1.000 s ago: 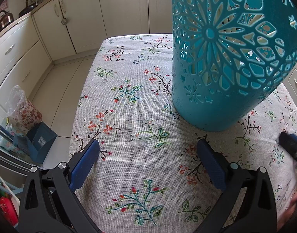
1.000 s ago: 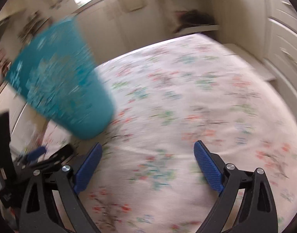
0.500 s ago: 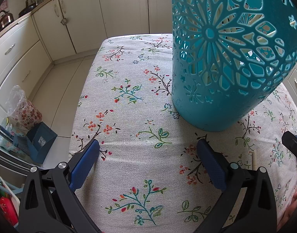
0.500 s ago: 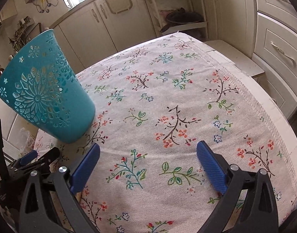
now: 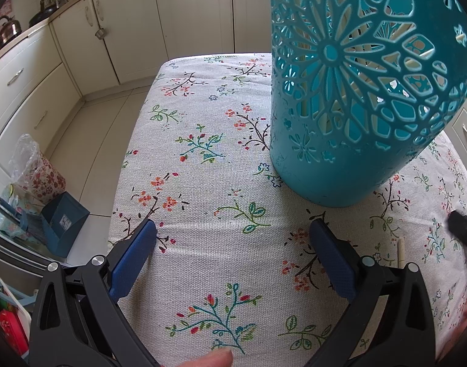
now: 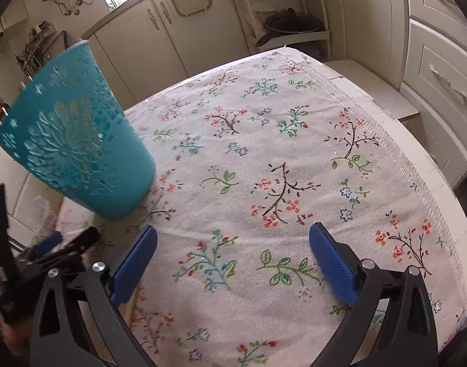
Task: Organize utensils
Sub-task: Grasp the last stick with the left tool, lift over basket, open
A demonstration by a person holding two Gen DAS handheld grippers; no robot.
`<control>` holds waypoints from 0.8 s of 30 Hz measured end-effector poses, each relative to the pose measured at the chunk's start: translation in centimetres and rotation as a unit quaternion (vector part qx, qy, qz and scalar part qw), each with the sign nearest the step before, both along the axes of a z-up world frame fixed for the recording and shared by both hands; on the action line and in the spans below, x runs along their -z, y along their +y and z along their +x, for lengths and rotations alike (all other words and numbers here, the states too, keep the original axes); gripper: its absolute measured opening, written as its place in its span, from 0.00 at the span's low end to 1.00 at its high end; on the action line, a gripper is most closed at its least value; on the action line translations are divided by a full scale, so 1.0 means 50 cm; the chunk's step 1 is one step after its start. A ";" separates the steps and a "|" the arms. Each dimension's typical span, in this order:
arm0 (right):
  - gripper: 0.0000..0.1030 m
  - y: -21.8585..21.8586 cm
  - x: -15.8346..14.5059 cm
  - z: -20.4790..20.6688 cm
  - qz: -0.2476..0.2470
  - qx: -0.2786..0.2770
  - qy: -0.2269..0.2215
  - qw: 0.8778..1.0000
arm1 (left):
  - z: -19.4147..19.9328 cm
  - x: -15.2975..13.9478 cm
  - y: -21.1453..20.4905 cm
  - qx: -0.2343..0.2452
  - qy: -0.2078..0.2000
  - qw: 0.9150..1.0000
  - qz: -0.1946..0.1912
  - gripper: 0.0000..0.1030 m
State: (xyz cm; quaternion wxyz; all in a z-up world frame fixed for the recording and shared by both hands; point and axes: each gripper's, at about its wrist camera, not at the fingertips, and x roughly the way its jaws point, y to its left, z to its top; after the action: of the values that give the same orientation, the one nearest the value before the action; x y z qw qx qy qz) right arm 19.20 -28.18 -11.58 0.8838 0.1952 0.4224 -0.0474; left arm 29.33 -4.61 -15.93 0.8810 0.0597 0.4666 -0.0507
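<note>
A teal cut-out utensil holder stands upright on the floral tablecloth, with pale stick-like utensils showing through its holes. It also shows at the left of the right wrist view. My left gripper is open and empty, low over the cloth just in front of the holder. A pale stick end lies on the cloth right of it. My right gripper is open and empty over the cloth, to the right of the holder. Its dark tip shows in the left wrist view.
Cream kitchen cabinets surround the table. The table's right edge runs close to drawers. A blue dustpan and a plastic bag sit on the floor to the left. A shelf rack with a pan stands behind.
The right gripper swung and steadied after a blurred sweep, now sitting slightly lower and farther back. A pale stick end appeared on the cloth at the right. The left gripper held still.
</note>
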 end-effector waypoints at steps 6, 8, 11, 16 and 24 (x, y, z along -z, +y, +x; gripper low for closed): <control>0.92 -0.036 -0.078 -0.073 -0.003 0.004 -0.056 0.998 | -0.092 -0.073 -0.023 0.045 -0.035 0.998 -0.012 0.93; 0.92 -0.057 -0.070 -0.090 0.011 0.021 -0.058 0.998 | -0.133 -0.100 -0.051 0.089 -0.036 0.995 -0.033 0.93; 0.92 -0.088 -0.053 -0.093 0.051 0.041 -0.049 0.997 | -0.156 -0.096 -0.098 0.119 0.018 0.991 -0.060 0.93; 0.92 -0.106 -0.062 -0.106 0.063 0.045 -0.068 0.995 | -0.155 -0.052 -0.143 0.122 0.072 0.987 -0.069 0.75; 0.92 -0.132 -0.055 -0.103 0.101 0.050 -0.077 0.991 | -0.163 -0.009 -0.193 0.142 0.087 0.986 -0.026 0.49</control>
State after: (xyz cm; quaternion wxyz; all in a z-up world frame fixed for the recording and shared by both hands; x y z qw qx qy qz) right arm 14.03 -34.76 -8.80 0.8860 0.3072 0.3457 -0.0330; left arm 21.21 -14.25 -15.49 0.8223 0.0976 0.5267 -0.1920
